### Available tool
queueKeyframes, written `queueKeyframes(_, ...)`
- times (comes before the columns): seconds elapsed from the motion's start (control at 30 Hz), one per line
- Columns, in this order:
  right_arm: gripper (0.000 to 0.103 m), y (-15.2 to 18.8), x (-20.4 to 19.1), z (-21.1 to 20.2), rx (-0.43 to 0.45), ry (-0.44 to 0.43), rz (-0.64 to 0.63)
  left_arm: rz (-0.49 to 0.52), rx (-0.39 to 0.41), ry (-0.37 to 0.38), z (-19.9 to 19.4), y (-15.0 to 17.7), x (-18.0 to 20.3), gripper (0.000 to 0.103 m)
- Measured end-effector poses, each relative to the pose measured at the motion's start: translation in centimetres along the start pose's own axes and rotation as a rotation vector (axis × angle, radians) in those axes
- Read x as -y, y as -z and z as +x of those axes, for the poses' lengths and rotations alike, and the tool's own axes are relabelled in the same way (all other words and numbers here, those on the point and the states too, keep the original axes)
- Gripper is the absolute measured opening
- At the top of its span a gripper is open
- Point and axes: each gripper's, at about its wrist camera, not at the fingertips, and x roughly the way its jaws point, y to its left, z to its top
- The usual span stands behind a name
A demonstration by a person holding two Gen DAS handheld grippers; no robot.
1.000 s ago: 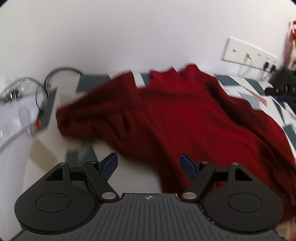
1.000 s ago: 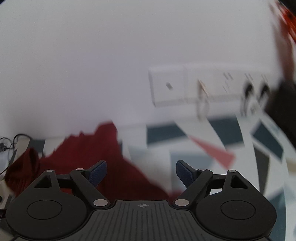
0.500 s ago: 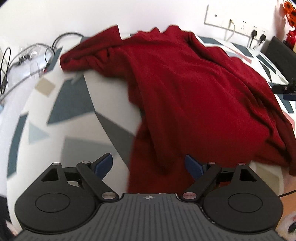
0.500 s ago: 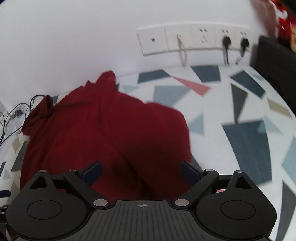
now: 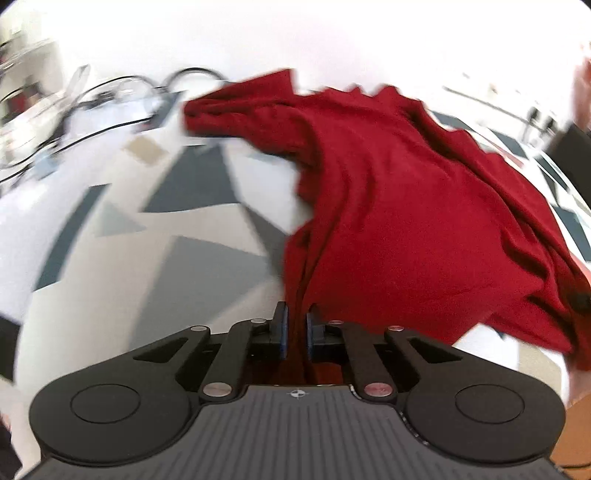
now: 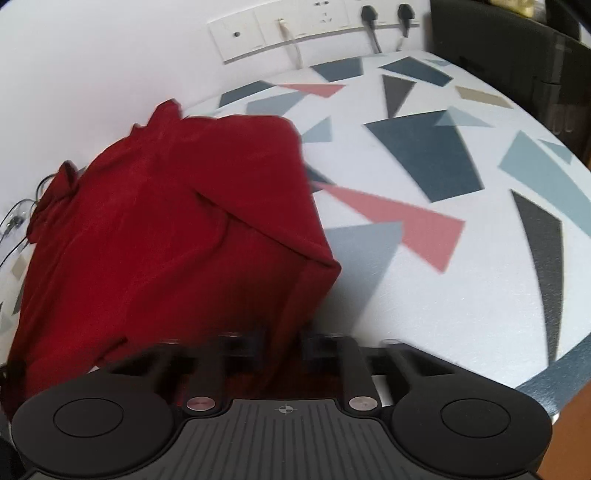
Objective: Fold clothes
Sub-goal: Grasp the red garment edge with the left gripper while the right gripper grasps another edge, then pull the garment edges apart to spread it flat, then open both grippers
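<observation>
A dark red garment (image 5: 406, 206) lies crumpled across a white table with coloured triangles (image 5: 129, 240). My left gripper (image 5: 295, 325) is shut on the garment's near left edge, and the cloth runs up from between its blue pads. In the right wrist view the same garment (image 6: 166, 229) fills the left half, with one flap folded over. My right gripper (image 6: 284, 343) is blurred and its jaws are closing on the garment's near right corner, with a strip of red cloth pinched between them.
Black cables (image 5: 92, 99) lie at the table's far left corner. Wall sockets with plugs (image 6: 295, 26) sit behind the table (image 6: 424, 295). A black box-like object (image 6: 517, 55) stands at the far right. The table's near edge curves past on the right.
Both grippers came down and towards the near edge of the garment. Both stood wide open before; now each has closed on the red cloth.
</observation>
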Motion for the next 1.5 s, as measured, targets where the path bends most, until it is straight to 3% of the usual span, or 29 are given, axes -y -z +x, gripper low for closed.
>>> queueKeyframes(0.07,0.01,-0.2,0.2,-0.6,0.015,-0.031,0.069,-0.029,0.016,-0.031,-0.9,-0.4,-1.1,0.009)
queueKeyframes(0.23,0.007,-2.7,1.5,-4.4,0.137,-0.058,0.215,0.027,0.117,-0.08,-3.2,-1.4,-0.1,0.009)
queueKeyframes(0.37,0.007,-4.9,3.8,-6.9,0.217,-0.05,0.297,-0.06,0.094,-0.052,-3.0,-1.7,-1.1,0.009)
queueKeyframes(0.6,0.007,-7.1,8.4,-9.9,0.326,0.059,0.407,0.05,0.059,0.013,-3.3,0.2,0.7,0.009)
queueKeyframes(0.67,0.007,-9.2,8.6,-8.4,0.287,0.113,0.343,0.079,0.049,0.014,-3.0,0.7,1.7,0.009)
queueKeyframes(0.77,0.007,-12.0,8.3,-5.9,0.252,0.141,0.299,0.032,0.017,0.017,-2.4,0.8,1.8,0.009)
queueKeyframes(0.93,0.007,-15.5,5.7,-2.0,0.23,0.061,0.23,0.018,-0.014,-0.072,-1.6,0.6,1.1,0.009)
queueKeyframes(1.0,0.007,-16.8,4.7,-0.1,0.185,0.008,0.194,0.022,-0.035,-0.119,-0.9,0.6,1.0,0.009)
queueKeyframes(1.13,0.008,-19.5,3.4,5.1,0.014,-0.103,0.109,0.009,-0.102,-0.227,1.4,0.4,1.5,0.009)
queueKeyframes(1.23,0.008,-21.0,3.7,8.0,-0.009,-0.135,0.115,-0.013,-0.144,-0.339,2.2,-0.6,3.1,0.011)
queueKeyframes(1.27,0.008,-21.7,4.4,8.8,-0.002,-0.143,0.146,0.002,-0.159,-0.384,2.2,-1.3,4.2,0.015)
queueKeyframes(1.33,0.007,-23.0,6.4,9.7,0.046,-0.147,0.227,0.057,-0.14,-0.403,1.6,-3.0,7.3,0.039)
queueKeyframes(1.37,0.007,-23.7,7.8,9.7,0.092,-0.142,0.263,0.088,-0.113,-0.39,1.1,-4.0,8.9,0.066)
queueKeyframes(1.4,0.007,-24.3,9.3,9.6,0.143,-0.134,0.292,0.12,-0.065,-0.361,0.4,-4.9,10.6,0.079)
queueKeyframes(1.5,0.007,-25.9,13.5,9.7,0.239,-0.067,0.339,0.212,0.05,-0.263,-1.1,-7.7,15.5,0.079)
